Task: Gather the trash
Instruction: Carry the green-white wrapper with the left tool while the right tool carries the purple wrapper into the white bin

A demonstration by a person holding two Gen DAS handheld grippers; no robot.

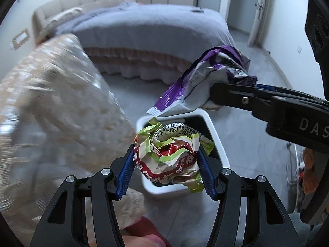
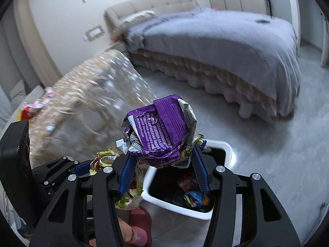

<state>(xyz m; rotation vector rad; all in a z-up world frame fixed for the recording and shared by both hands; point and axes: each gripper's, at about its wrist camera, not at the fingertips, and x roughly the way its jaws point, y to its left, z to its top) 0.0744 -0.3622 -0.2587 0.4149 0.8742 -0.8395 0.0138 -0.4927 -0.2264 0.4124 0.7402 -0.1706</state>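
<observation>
My left gripper [image 1: 165, 156] is shut on a crumpled green, red and white wrapper [image 1: 170, 154], held right above the white waste bin [image 1: 221, 142] on the floor. My right gripper [image 2: 162, 154] is shut on a crumpled purple and silver snack bag [image 2: 158, 129], hanging over the same bin's [image 2: 223, 146] near left corner. In the left wrist view the purple bag [image 1: 205, 82] and the right gripper's black finger reach in from the right, above the bin's far end. The bin holds a blue and yellow wrapper [image 2: 194, 197] and a reddish one. In the right wrist view the green wrapper [image 2: 107, 158] shows at lower left.
A table under a shiny patterned cloth [image 2: 86, 94] stands to the left, with red and white wrappers [image 2: 33, 109] on it. A bed with a grey cover [image 2: 216, 41] lies beyond the bin. A person's foot in a dark red slipper [image 2: 139, 224] is beside the bin's near edge.
</observation>
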